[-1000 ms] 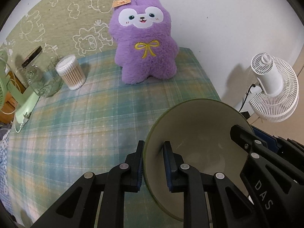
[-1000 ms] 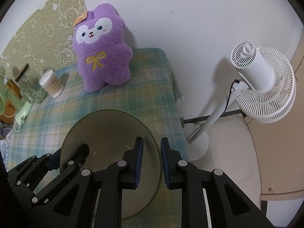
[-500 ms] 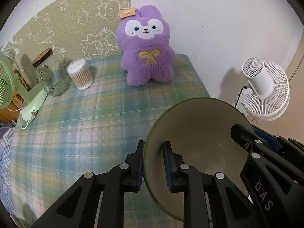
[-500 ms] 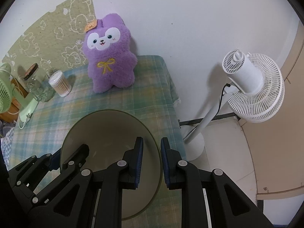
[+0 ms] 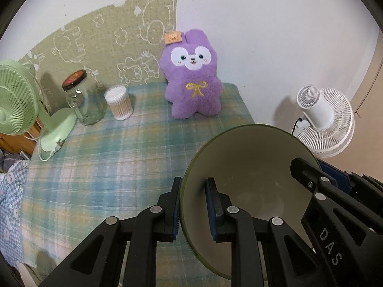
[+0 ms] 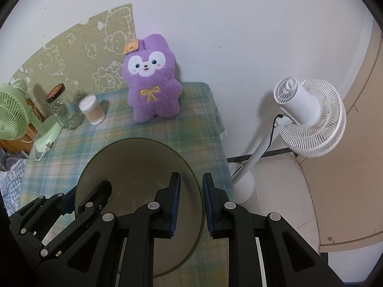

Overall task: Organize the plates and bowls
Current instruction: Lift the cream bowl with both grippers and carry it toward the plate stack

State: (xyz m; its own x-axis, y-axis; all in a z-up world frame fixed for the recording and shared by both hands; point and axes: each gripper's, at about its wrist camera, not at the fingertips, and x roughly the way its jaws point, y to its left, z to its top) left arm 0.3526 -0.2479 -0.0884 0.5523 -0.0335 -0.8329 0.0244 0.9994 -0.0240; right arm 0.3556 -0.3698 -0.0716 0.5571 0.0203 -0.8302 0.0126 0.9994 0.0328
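Note:
Both grippers hold one olive-green bowl (image 5: 251, 165) with a pale inside, lifted above the plaid tablecloth (image 5: 107, 167). My left gripper (image 5: 192, 205) is shut on the bowl's left rim, one pad inside and one outside. My right gripper (image 6: 190, 203) is shut on the opposite rim of the same bowl (image 6: 134, 165). The right gripper (image 5: 318, 191) also shows across the bowl in the left wrist view, and the left gripper (image 6: 86, 198) shows in the right wrist view. No plates are in view.
A purple plush toy (image 5: 192, 76) stands at the back of the table by the wall. A cotton-swab tub (image 5: 118, 102), a glass jar (image 5: 83, 100) and a green desk fan (image 5: 16, 102) stand back left. A white floor fan (image 6: 308, 117) stands off the table's right edge.
Both grippers and the bowl have risen and pulled back from the table; the plush toy and jars look smaller and farther. The grip on the bowl is unchanged.

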